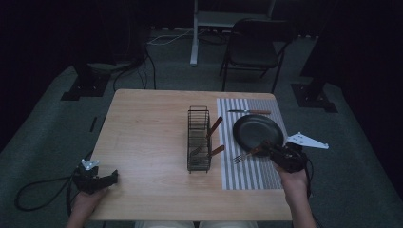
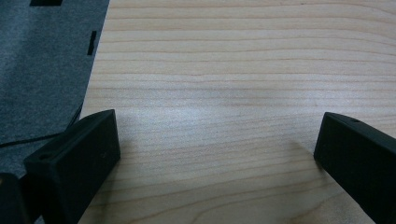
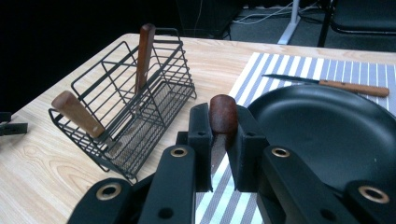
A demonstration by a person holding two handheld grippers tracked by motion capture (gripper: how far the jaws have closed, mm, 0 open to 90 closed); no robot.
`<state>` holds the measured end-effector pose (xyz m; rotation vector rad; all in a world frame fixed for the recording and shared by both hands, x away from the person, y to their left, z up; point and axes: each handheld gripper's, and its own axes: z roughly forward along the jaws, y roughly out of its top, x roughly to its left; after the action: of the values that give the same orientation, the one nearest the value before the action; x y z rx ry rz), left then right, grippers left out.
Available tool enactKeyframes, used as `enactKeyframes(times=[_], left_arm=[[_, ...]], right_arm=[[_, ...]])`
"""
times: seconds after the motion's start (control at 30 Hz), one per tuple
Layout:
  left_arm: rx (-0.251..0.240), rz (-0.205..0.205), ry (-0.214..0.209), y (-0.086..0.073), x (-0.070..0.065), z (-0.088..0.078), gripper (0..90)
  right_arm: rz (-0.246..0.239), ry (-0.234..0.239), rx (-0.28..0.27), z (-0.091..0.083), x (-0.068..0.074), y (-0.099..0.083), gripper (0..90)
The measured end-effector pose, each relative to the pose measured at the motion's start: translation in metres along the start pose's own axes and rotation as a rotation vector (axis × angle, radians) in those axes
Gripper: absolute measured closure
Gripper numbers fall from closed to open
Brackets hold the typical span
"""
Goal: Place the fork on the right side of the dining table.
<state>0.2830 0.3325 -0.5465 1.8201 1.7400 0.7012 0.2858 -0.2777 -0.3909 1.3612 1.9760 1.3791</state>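
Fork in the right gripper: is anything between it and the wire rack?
Nothing visible blocks the way. The right gripper holds the fork by its wooden handle over the striped placemat, beside the black plate. Between it and the wire rack lie bare placemat and table.

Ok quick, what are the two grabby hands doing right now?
Left gripper: open, jaws wide apart over bare table, holding nothing.
Right gripper: shut on the fork, clamping its brown wooden handle beside the black plate.
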Motion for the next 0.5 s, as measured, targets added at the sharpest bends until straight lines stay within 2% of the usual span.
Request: enactKeyframes(times=[0.3, 0.43, 0.5], left_arm=[[0.0, 0.0, 0.0, 0.0, 0.0, 0.0, 0.7], [0.0, 0.0, 0.0, 0.0, 0.0, 0.0, 0.7], [0.0, 0.0, 0.0, 0.0, 0.0, 0.0, 0.7]], right_arm=[[0.058, -0.001, 0.011, -0.005, 0.0, -0.021, 80.7], [0.052, -0.01, 0.036, -0.002, 0.0, -0.028, 80.6], [0.067, -0.017, 0.034, -0.001, -0.002, -0.032, 80.6]])
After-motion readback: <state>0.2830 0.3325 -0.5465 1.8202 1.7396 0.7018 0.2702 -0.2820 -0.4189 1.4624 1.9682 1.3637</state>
